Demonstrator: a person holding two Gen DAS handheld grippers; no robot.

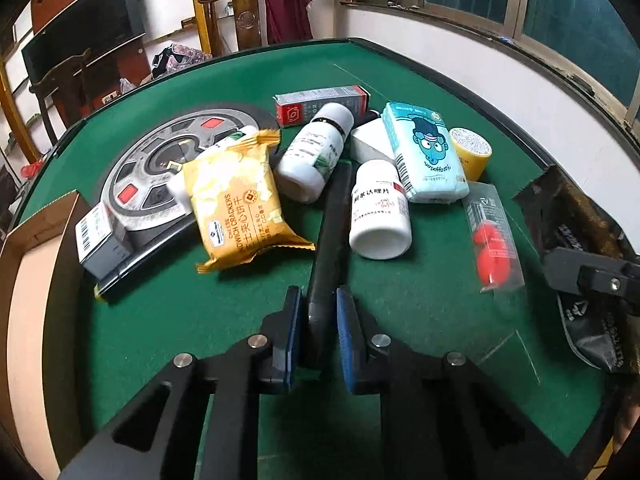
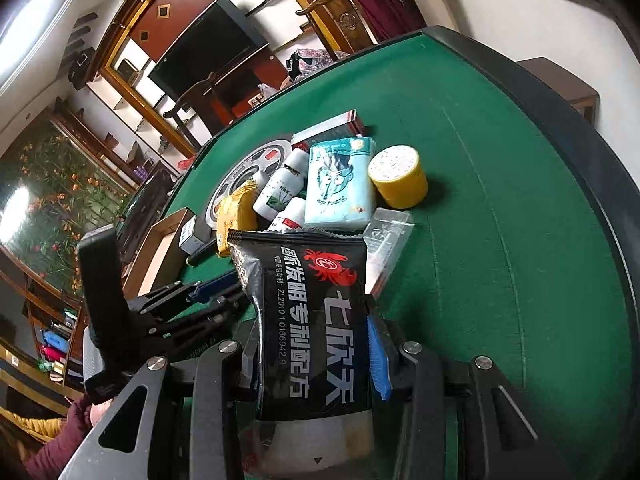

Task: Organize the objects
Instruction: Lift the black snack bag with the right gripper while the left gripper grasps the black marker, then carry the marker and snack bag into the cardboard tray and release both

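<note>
A: Nearest, left gripper (image 1: 318, 316) clamped on the end of a long black tool (image 1: 332, 216) lying on the green table (image 1: 420, 80).

B: Right gripper (image 2: 312, 344)?

A: Gripping a black snack pouch (image 2: 308, 320) with a red crab print, held up over the table's near edge.

B: Further out?

A: Still a jumble mid-table: yellow cracker pack (image 1: 236, 200), two white pill bottles (image 1: 380, 216), blue tissue pack (image 1: 428, 152), clear packet with red pieces (image 1: 492, 236), yellow tape roll (image 1: 472, 152), red and grey carton (image 1: 320, 102).

B: Progress?

A: Early, by the look of it. Cardboard box (image 1: 36, 248) at the left edge showing nothing inside where visible; nearly everything left to sort.
</note>
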